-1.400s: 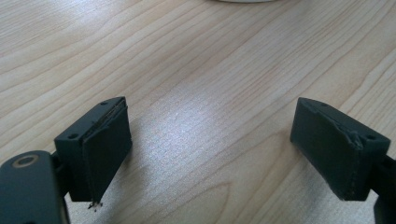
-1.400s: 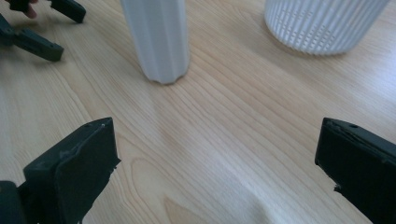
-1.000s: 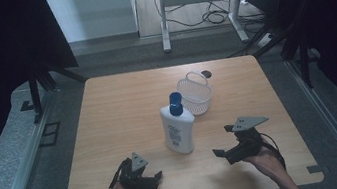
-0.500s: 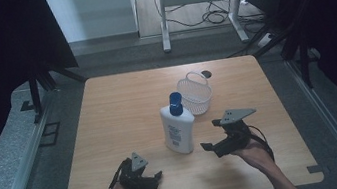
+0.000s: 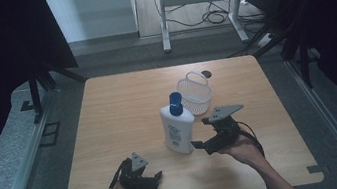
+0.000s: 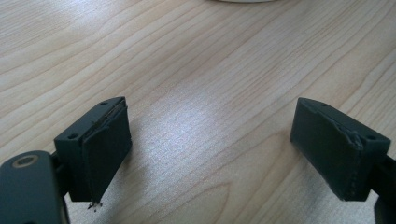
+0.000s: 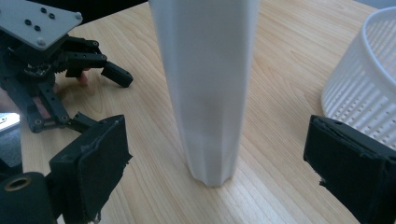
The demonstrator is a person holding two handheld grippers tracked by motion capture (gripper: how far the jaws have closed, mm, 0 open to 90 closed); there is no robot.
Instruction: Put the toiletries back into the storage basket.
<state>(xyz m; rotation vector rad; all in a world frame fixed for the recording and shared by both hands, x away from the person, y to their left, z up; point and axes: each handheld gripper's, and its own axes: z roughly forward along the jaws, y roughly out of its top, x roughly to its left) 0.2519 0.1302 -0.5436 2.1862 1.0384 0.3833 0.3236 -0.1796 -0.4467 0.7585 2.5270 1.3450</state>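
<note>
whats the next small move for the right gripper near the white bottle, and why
Probably ease the right gripper a little further forward, then close. Its jaws stand wide open on either side of the upright white plastic bottle with the blue cap, which is centred between them but not yet touched. The white mesh basket sits close by one jaw, so keep the move straight.

Pale wood-grain table (image 5: 118, 112) with a soft sheen.
Smooth matt white plastic bottle (image 7: 205, 84); ribbed white plastic mesh basket (image 7: 364, 93); rough black jaw pads (image 7: 100, 163).
</note>
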